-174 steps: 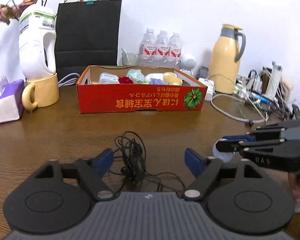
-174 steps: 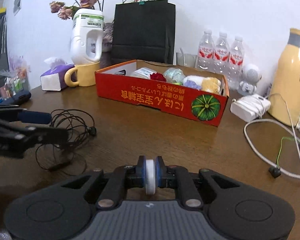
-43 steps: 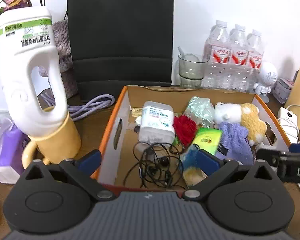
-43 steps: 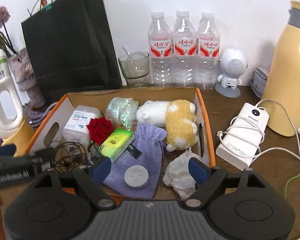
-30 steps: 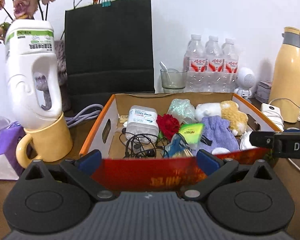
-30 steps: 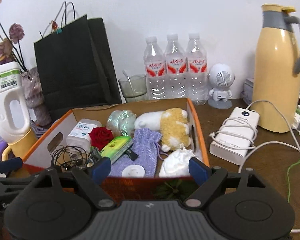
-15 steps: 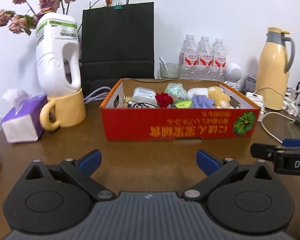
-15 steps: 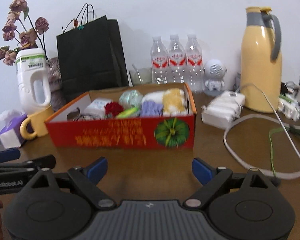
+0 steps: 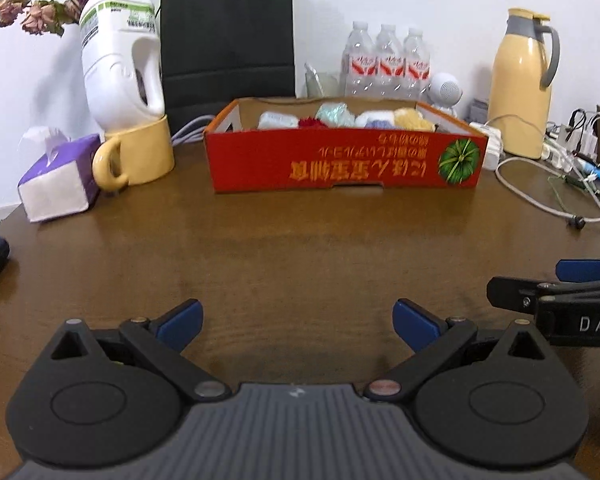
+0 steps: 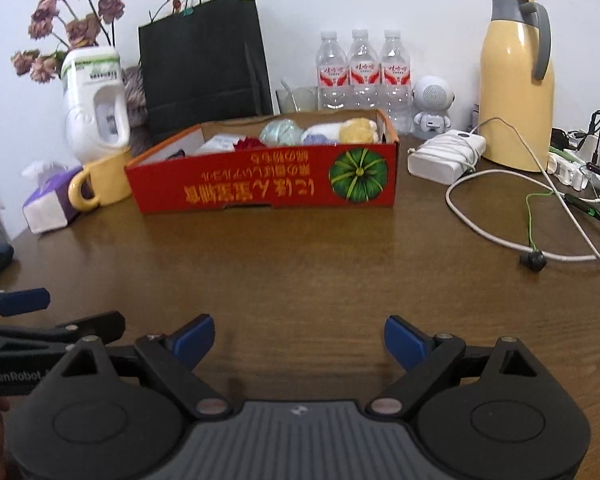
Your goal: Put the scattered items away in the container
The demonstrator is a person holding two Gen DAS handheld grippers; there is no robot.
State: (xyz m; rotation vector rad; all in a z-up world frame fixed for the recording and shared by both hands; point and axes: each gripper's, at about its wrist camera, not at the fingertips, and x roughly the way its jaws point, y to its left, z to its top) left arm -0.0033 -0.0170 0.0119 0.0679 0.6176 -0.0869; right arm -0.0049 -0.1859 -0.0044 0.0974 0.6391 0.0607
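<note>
Left wrist view: my left gripper (image 9: 296,320) and right gripper (image 10: 298,338) gape empty, the box (image 9: 340,168) straight ahead, long side facing both; neither looks nearer.

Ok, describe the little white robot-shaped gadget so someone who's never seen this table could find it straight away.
Start at the tall yellow thermos jug by the wall, then look just to its left, next to the row of three water bottles. The small white robot figure stands there behind the red cardboard box's corner; its round head with a dotted grille sets it apart.
</note>
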